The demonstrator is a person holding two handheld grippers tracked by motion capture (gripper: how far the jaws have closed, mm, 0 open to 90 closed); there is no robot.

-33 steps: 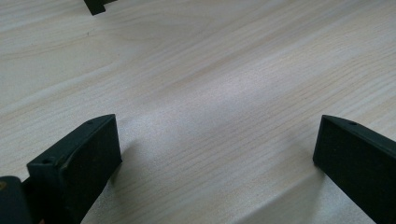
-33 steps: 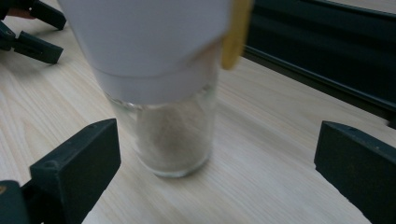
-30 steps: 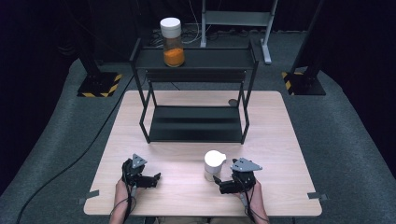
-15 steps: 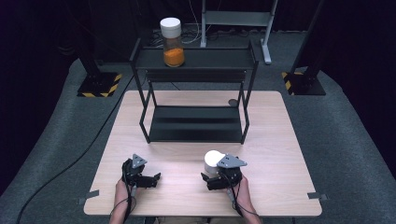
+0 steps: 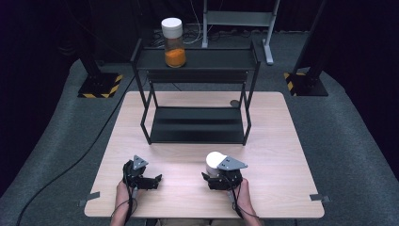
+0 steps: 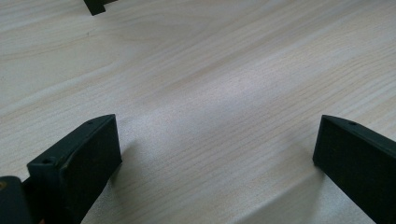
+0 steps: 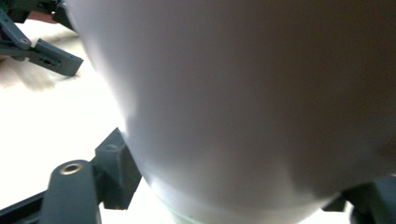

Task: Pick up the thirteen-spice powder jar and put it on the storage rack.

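The right gripper is closing on the white-lidded jar, its jaws having just drawn in onto the jar's sides, the jar standing upright at the near right of the wooden table. The left gripper is resting well to the left, jaws spread on nothing. The jar's long axis is running vertical, directly ahead between the right fingers, so any lift belongs to the right hand.

The white-lidded jar looms blurred and cut off by the right gripper view's edges, hiding the table behind.
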